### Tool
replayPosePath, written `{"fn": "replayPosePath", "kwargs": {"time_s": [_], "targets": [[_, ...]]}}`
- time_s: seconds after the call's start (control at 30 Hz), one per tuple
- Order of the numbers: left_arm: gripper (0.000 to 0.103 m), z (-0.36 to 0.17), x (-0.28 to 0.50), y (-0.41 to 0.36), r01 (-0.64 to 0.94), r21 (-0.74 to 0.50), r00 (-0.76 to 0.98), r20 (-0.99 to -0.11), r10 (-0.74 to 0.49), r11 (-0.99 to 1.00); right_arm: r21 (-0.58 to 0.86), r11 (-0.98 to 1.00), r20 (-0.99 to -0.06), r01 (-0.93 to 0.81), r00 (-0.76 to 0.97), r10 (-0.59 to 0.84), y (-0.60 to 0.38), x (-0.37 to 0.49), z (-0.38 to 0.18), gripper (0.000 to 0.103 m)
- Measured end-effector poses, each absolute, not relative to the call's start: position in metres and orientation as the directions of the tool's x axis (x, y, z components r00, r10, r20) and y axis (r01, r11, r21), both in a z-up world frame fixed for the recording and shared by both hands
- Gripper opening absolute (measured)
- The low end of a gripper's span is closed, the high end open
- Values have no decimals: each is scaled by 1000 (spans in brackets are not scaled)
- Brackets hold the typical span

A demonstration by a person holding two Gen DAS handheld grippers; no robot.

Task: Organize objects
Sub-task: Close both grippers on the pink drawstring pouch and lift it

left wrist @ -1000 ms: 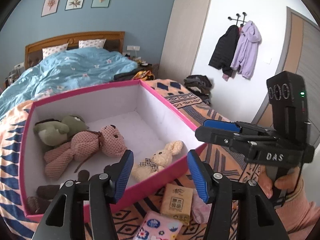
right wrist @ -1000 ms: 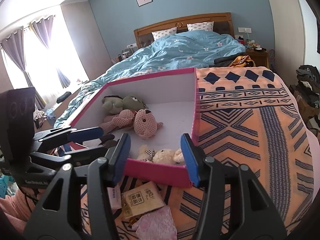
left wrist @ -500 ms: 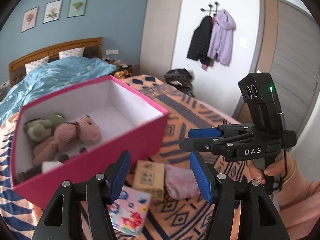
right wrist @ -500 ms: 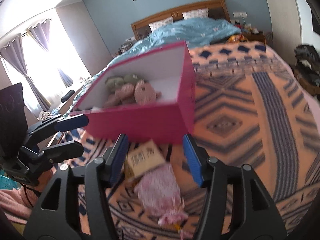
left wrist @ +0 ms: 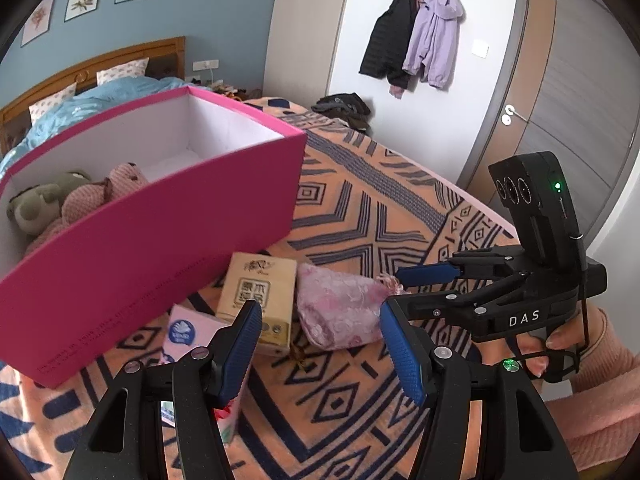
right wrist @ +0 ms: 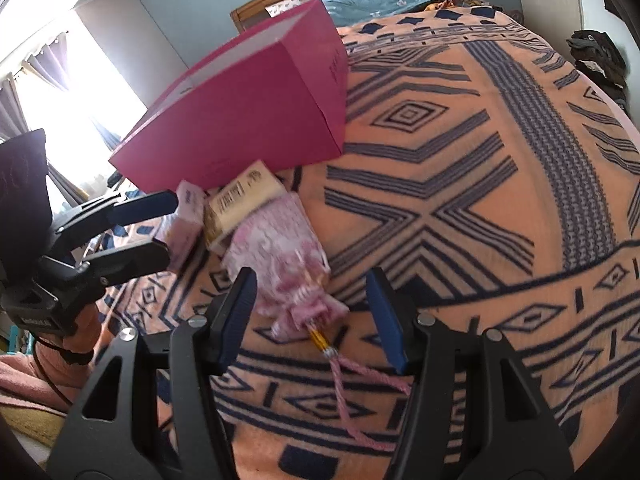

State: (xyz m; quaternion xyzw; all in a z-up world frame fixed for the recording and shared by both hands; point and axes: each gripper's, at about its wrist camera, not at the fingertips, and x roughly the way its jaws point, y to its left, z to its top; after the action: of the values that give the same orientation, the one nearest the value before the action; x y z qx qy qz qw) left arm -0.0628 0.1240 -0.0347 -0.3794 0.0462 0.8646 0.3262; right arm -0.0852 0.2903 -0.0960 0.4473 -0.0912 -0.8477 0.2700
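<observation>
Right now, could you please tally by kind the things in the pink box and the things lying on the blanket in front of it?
Soft toys in the pink box: 2, a green one and a pink one; more may be hidden
Tissue packs: 2, tan and white-blue
Pink drawstring pouch: 1
Total: 5

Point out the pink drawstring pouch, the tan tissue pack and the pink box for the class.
pink drawstring pouch (right wrist: 280, 256), right wrist view, middle of its patterned cloth.
tan tissue pack (left wrist: 256, 292), left wrist view, its printed top face.
pink box (left wrist: 160, 240), left wrist view, its near outer wall.
</observation>
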Motion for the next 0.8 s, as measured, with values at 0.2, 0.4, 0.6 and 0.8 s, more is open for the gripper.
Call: {"fn": "replayPosePath", "kwargs": {"time_s": [0.2,0.4,0.6,0.8], "targets": [[63,-40,-60,128,-606,-157,-487,-702,520,-780,344,-846,-731,409,-449,-514,286,-75,-100,59],[63,-44,-59,131,-613,-146,-477,-715,511,-776,266,-851,-744,453,-464,-480,277,-67,-102,42],[63,-46,-56,138,-636,-112,-473,-725,501,-763,344,-825,-707,448,-455,-542,289,-68,-95,37],[63,-53,-56,149,-666,-87,-460,-734,500,-740,378,-802,-666,463,-466,-583,290,-71,-76,37]]}}
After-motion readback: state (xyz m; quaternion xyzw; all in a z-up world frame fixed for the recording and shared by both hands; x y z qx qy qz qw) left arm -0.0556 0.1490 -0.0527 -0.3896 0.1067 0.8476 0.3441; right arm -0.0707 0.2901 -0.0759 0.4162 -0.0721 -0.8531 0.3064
